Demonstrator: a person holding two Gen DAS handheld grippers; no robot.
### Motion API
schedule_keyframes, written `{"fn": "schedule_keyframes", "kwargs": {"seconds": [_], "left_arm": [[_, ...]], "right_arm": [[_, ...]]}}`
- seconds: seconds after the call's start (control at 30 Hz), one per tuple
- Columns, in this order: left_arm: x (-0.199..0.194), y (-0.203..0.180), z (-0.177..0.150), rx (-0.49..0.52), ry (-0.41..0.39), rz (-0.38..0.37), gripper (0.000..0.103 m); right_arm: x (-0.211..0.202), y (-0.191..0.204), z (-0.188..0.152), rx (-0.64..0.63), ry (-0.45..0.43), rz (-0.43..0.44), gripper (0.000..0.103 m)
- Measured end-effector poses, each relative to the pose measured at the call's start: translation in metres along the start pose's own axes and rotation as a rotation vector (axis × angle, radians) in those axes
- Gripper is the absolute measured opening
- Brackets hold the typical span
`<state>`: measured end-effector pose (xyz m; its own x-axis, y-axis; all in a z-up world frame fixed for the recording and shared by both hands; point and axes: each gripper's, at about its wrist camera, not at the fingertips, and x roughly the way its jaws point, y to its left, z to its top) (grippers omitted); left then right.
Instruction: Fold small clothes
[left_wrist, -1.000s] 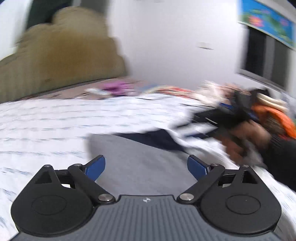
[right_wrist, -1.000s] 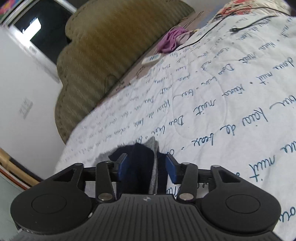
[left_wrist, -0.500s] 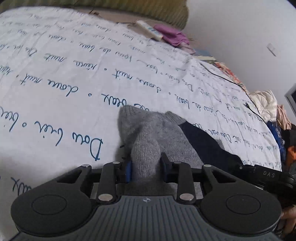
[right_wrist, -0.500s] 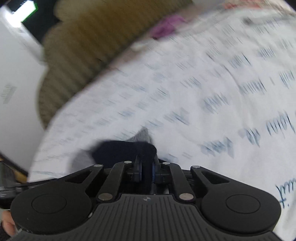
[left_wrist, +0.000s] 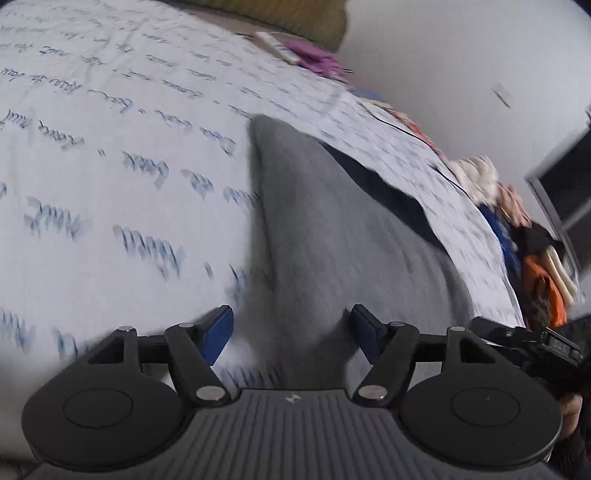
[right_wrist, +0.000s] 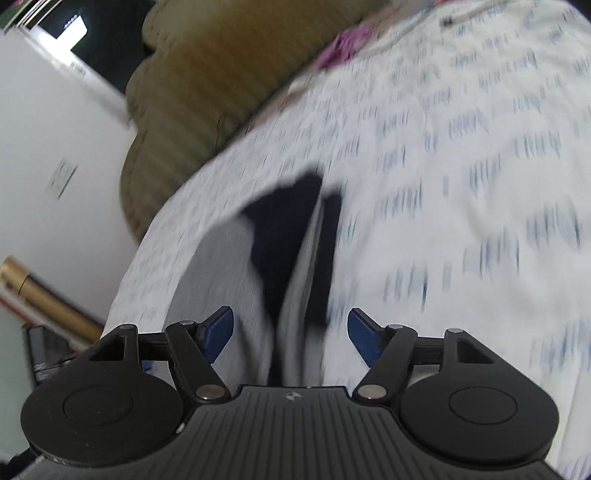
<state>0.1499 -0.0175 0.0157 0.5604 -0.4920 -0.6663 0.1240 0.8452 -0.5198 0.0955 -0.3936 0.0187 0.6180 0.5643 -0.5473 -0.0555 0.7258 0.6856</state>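
Grey sock (left_wrist: 332, 236) on printed bedspread (left_wrist: 110, 166), left gripper (left_wrist: 291, 332) fingers (left_wrist: 218, 328) spread

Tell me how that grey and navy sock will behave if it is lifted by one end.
The grey and navy sock is knit fabric lying creased on the quilt, so it probably droops limp. It looks light. Its fuzzy surface likely resists slipping.

Both pictures were smeared. The blue writing on the bed cover (right_wrist: 461, 177) was too blurry to read. The near end of the grey and dark blue cloth (left_wrist: 332, 229) was hidden behind the left tool (left_wrist: 291, 334). The pile of clothes (left_wrist: 524, 236) by the wall was fuzzy. A purple thing (left_wrist: 314, 59), maybe cloth, was too small to tell.
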Motion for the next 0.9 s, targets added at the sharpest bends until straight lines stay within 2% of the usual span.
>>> {"fn": "schedule_keyframes", "kwargs": {"seconds": [0.07, 0.1, 0.13, 0.17, 0.2, 0.23, 0.33, 0.4, 0.5, 0.57, 0.6, 0.63, 0.67, 0.7, 0.73, 0.8, 0.9], "left_arm": [[0.002, -0.011, -0.008, 0.047, 0.009, -0.004, 0.068], [0.005, -0.017, -0.007, 0.07, 0.017, 0.001, 0.065], [0.008, -0.021, -0.005, 0.081, 0.04, -0.011, 0.032], [0.011, -0.022, -0.002, 0.071, 0.077, -0.03, 0.02], [0.01, -0.021, 0.002, 0.047, 0.091, -0.025, 0.019], [0.008, -0.019, 0.006, 0.04, 0.097, -0.021, 0.016], [0.004, -0.014, 0.009, 0.085, 0.117, 0.011, 0.014], [0.008, -0.01, 0.005, 0.098, 0.136, 0.003, 0.014], [-0.002, -0.014, 0.009, 0.119, 0.116, -0.018, 0.022], [-0.018, -0.01, 0.02, 0.088, 0.083, -0.03, 0.045], [-0.026, -0.007, 0.027, 0.073, 0.036, -0.044, 0.056], [-0.033, -0.004, 0.035, 0.047, -0.033, -0.055, 0.08], [-0.037, -0.001, 0.044, 0.008, -0.098, -0.055, 0.09], [-0.035, 0.001, 0.054, -0.026, -0.127, -0.072, 0.09], [-0.026, 0.003, 0.066, -0.052, -0.119, -0.121, 0.09], [0.004, 0.009, 0.084, -0.104, -0.056, -0.2, 0.09], [0.045, 0.017, 0.095, -0.135, 0.004, -0.125, 0.089]], "right_arm": [[0.004, 0.002, -0.009, 0.01, 0.029, 0.013, 0.07], [0.009, 0.005, -0.017, 0.008, 0.048, 0.012, 0.055], [0.016, 0.008, -0.023, 0.009, 0.052, -0.006, 0.03], [0.016, 0.008, -0.023, 0.009, 0.052, -0.006, 0.018], [0.012, 0.008, -0.023, 0.055, 0.039, 0.01, 0.018], [0.007, 0.012, -0.022, 0.047, 0.023, 0.017, 0.017], [-0.004, 0.012, -0.028, 0.058, 0.011, 0.015, 0.016], [0.006, 0.005, -0.041, 0.03, 0.039, -0.039, 0.014], [0.002, 0.005, -0.036, 0.06, 0.026, 0.01, 0.03], [-0.016, 0.009, -0.02, 0.047, -0.034, 0.041, 0.043], [-0.024, 0.011, -0.01, 0.035, -0.081, 0.047, 0.064], [-0.03, 0.01, 0.001, 0.03, -0.119, 0.059, 0.078], [-0.031, 0.008, 0.014, 0.035, -0.146, 0.077, 0.081], [-0.027, 0.004, 0.026, 0.043, -0.155, 0.1, 0.082], [-0.019, -0.002, 0.04, 0.064, -0.152, 0.123, 0.082], [0.008, -0.016, 0.065, 0.115, -0.122, 0.149, 0.082], [0.047, -0.036, 0.084, 0.175, -0.062, 0.084, 0.081]]}}
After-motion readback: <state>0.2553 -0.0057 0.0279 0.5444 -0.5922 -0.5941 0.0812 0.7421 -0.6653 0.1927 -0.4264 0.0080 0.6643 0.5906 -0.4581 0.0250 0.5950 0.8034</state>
